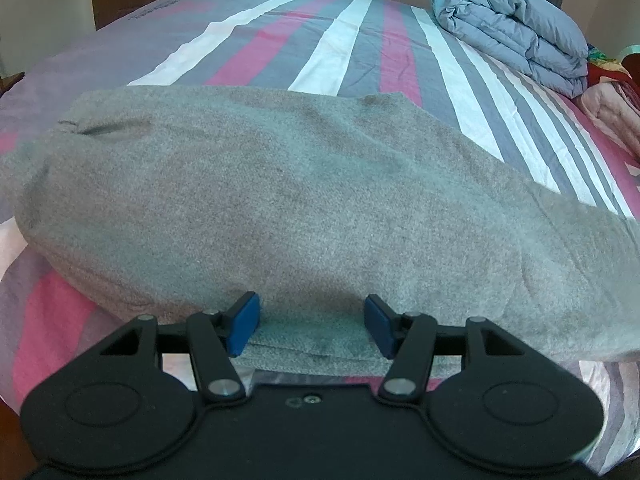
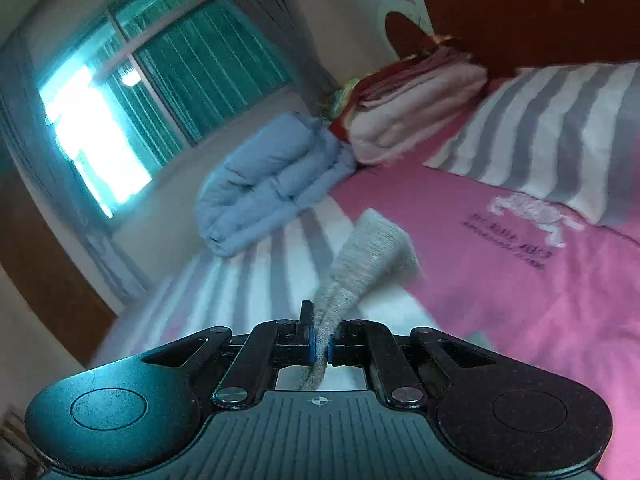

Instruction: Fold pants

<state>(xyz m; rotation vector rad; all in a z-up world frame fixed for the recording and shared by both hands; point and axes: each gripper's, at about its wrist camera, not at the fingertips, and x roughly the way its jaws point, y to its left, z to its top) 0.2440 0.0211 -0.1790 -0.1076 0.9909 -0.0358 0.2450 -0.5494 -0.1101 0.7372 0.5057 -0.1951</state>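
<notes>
Striped bed sheet (image 1: pixel 352 40), pink, grey and white cotton, covers the bed and carries everything else. Far corner: rolled pale-blue quilted duvet (image 1: pixel 516 28), with a stack of folded pink blankets (image 2: pixel 416 116) beside it and a grey-and-white striped pillow (image 2: pixel 560 128) near the headboard.

Grey knitted pants (image 1: pixel 280 200), soft fleece-like cloth, lie across the near part of the bed in a long, already doubled band, from the left edge of the left wrist view out past the right edge.

Left hand-held gripper (image 1: pixel 312 322): jaws apart, blue pads straddling the near folded edge of the pants, not pressing on it as far as can be seen.

Right hand-held gripper (image 2: pixel 320 344): jaws together, clamped on a narrow grey end of the pants, which stands up bunched from between the pads, clear of the sheet.

Handling judgement: light, limp, slightly grippy cloth; no stiffness, so any lifted part will sag and drag its neighbours. Best hold is at an edge or corner through all layers, with the other end pinned.
</notes>
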